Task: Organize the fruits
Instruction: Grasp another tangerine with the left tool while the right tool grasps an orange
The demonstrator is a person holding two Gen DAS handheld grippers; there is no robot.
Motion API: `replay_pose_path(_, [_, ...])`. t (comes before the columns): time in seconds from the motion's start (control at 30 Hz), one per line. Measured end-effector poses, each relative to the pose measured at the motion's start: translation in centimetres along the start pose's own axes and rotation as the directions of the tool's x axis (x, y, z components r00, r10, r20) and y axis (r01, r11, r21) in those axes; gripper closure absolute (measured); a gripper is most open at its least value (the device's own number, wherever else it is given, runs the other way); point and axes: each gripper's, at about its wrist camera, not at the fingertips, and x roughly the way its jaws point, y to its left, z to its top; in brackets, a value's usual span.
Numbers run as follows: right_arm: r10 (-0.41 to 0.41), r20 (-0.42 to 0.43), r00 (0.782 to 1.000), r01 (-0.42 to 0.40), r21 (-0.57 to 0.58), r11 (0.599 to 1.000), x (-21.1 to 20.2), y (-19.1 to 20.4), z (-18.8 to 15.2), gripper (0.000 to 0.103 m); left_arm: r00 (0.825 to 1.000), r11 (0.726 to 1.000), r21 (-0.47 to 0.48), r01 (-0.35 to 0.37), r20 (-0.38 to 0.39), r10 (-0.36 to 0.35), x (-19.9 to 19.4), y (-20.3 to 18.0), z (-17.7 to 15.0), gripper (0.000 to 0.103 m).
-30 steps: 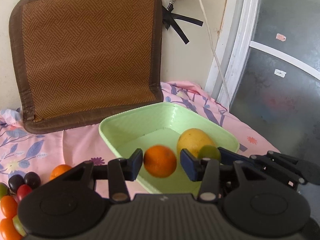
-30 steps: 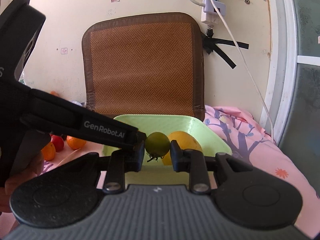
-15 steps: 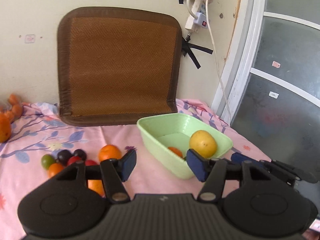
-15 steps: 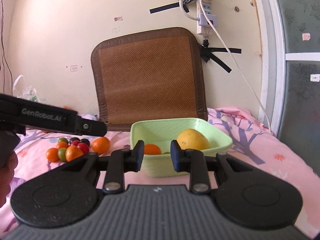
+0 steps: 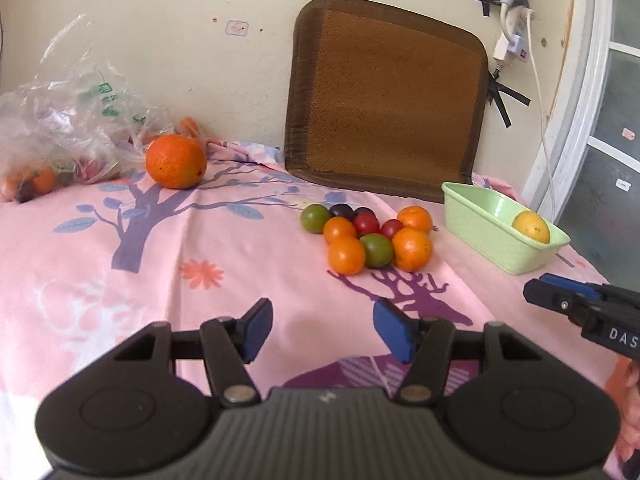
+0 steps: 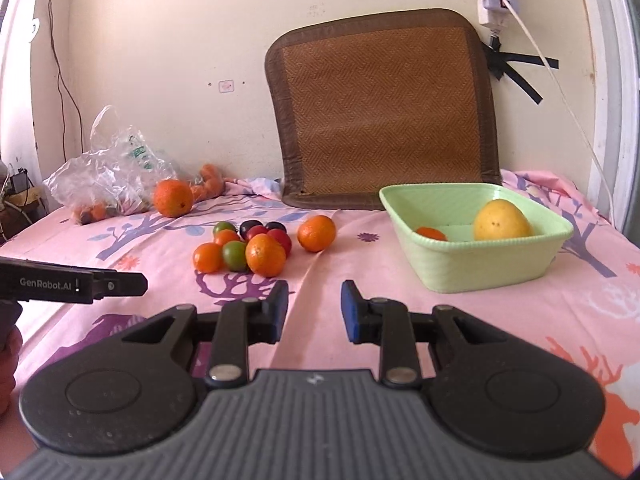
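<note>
Both grippers empty above the pink cloth (image 6: 400, 276)

Left gripper (image 5: 322, 328) and right gripper (image 6: 313, 312) have fingers apart; fruit pile (image 6: 248, 246) lies beside the green basket (image 6: 480, 268), which holds a yellow fruit (image 6: 502, 220).

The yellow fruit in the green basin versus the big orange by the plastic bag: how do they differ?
The yellow fruit is pale yellow and egg-shaped; the big orange is deep orange and rounder. The yellow fruit lies inside the green basin on the right, already sorted; the big orange rests on the pink cloth beside the plastic bag, far left. Both are larger than the clustered small fruits.
</note>
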Motion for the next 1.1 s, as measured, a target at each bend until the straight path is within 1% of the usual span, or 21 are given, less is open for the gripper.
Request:
replay_pose_path(0.1, [0.007, -0.004, 1.0, -0.007, -0.02, 1.0, 0.3, 0.7, 0.1, 0.072, 1.0, 1.0, 0.026, -0.009, 0.017, 0.008, 0.0, 0.2, 0.7, 0.046])
replay_pose_path(0.27, [0.02, -0.014, 1.0, -0.021, -0.045, 0.999, 1.4, 1.2, 0.5, 0.072, 0.999, 0.995, 0.094, 0.025, 0.021, -0.027, 1.2, -1.0, 1.7, 0.046])
replay_pose_path(0.37, [0.034, -0.017, 0.999, -0.035, -0.058, 0.998, 2.4, 1.3, 1.1, 0.072, 0.999, 0.99, 0.138, 0.035, -0.001, -0.035, 2.8, -2.0, 2.0, 0.046])
replay_pose_path(0.47, [0.068, -0.031, 0.997, -0.069, -0.053, 0.996, 3.8, 1.2, 2.0, 0.071, 0.999, 0.985, 0.172, 0.031, -0.027, -0.026, 4.6, -2.7, 2.3, 0.046])
replay_pose_path(0.53, [0.095, -0.046, 0.994, -0.097, -0.046, 0.994, 4.9, 1.2, 2.5, 0.066, 0.999, 0.984, 0.179, 0.028, -0.043, -0.021, 5.6, -2.7, 2.6, 0.049])
replay_pose_path(0.57, [0.105, -0.048, 0.993, -0.107, -0.04, 0.993, 5.4, 1.2, 2.7, 0.055, 0.999, 0.984, 0.179, 0.026, -0.049, -0.018, 6.0, -2.7, 2.7, 0.049])
replay_pose_path(0.6, [0.115, -0.046, 0.992, -0.117, -0.032, 0.993, 5.8, 1.1, 2.9, 0.05, 0.998, 0.984, 0.179, 0.021, -0.056, -0.012, 6.4, -2.6, 2.8, 0.049])
replay_pose_path(0.63, [0.124, -0.046, 0.991, -0.125, -0.026, 0.992, 6.2, 1.1, 3.0, 0.05, 0.998, 0.984, 0.179, 0.015, -0.064, -0.004, 6.9, -2.5, 2.9, 0.051])
replay_pose_path(0.7, [0.141, -0.062, 0.988, -0.142, -0.018, 0.99, 7.2, 1.2, 3.2, 0.05, 0.996, 0.986, 0.168, 0.023, -0.086, -0.008, 7.6, -2.2, 3.0, 0.061])
replay_pose_path(0.73, [0.146, -0.071, 0.987, -0.147, -0.014, 0.989, 7.7, 1.2, 3.2, 0.05, 0.995, 0.987, 0.156, 0.034, -0.1, -0.019, 7.9, -2.0, 3.0, 0.063])
replay_pose_path(0.77, [0.148, -0.082, 0.986, -0.149, -0.01, 0.989, 8.4, 1.2, 3.2, 0.05, 0.995, 0.987, 0.152, 0.041, -0.1, -0.026, 7.9, -1.9, 3.0, 0.065])
replay_pose_path(0.8, [0.147, -0.097, 0.984, -0.148, -0.007, 0.989, 8.9, 1.1, 3.2, 0.051, 0.995, 0.987, 0.152, 0.044, -0.1, -0.029, 8.0, -1.9, 3.0, 0.07])
replay_pose_path(0.83, [0.147, -0.127, 0.981, -0.148, 0.0, 0.989, 9.7, 1.0, 3.1, 0.051, 0.994, 0.987, 0.15, 0.051, -0.102, -0.035, 8.0, -1.9, 3.0, 0.071])
replay_pose_path(0.87, [0.16, -0.157, 0.975, -0.159, 0.015, 0.987, 10.4, 1.0, 3.0, 0.063, 0.994, 0.987, 0.149, 0.052, -0.1, -0.037, 7.9, -1.8, 2.9, 0.073])
replay_pose_path(0.9, [0.18, -0.18, 0.967, -0.177, 0.034, 0.984, 10.8, 0.9, 2.9, 0.066, 0.994, 0.988, 0.144, 0.056, -0.098, -0.042, 7.9, -1.8, 2.9, 0.073])
replay_pose_path(0.93, [0.178, -0.183, 0.967, -0.173, 0.043, 0.984, 10.7, 0.8, 2.8, 0.066, 0.994, 0.988, 0.14, 0.06, -0.096, -0.047, 7.7, -1.7, 2.8, 0.074])
replay_pose_path(1.03, [0.157, -0.144, 0.977, -0.153, 0.035, 0.988, 9.1, 0.7, 2.8, 0.066, 0.994, 0.989, 0.13, 0.072, -0.087, -0.061, 6.8, -1.7, 2.5, 0.074])
replay_pose_path(1.1, [0.151, -0.13, 0.98, -0.15, 0.019, 0.989, 7.5, 0.6, 2.5, 0.066, 0.992, 0.989, 0.12, 0.091, -0.096, -0.079, 6.0, -1.9, 1.9, 0.074])
